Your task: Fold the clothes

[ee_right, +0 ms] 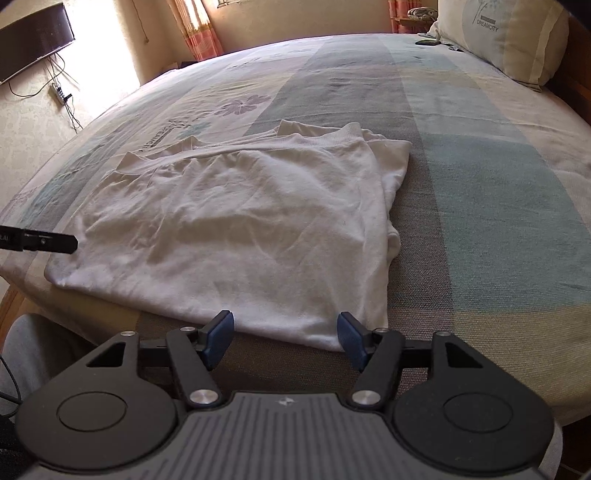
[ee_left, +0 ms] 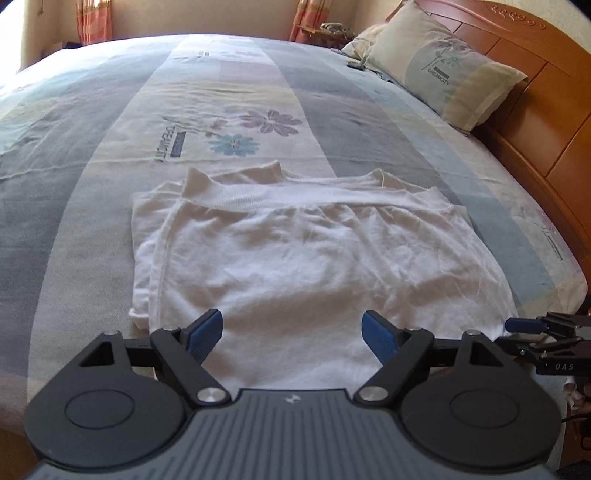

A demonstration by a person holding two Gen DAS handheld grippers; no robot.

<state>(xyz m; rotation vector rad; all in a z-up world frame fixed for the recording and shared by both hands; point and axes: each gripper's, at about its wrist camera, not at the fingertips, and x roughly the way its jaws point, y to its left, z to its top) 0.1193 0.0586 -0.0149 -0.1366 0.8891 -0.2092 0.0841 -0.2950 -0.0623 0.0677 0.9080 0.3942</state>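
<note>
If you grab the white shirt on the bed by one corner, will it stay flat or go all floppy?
Probably floppy: the white shirt is thin, wrinkled cloth lying in soft layers on the bed, so it would likely droop and unfold. It looks light for its size. It should not roll or break, though a push would probably bunch it up.

Sunlit orange curtains, a wooden headboard, a wall-mounted television and pale walls surround the bed.
</note>
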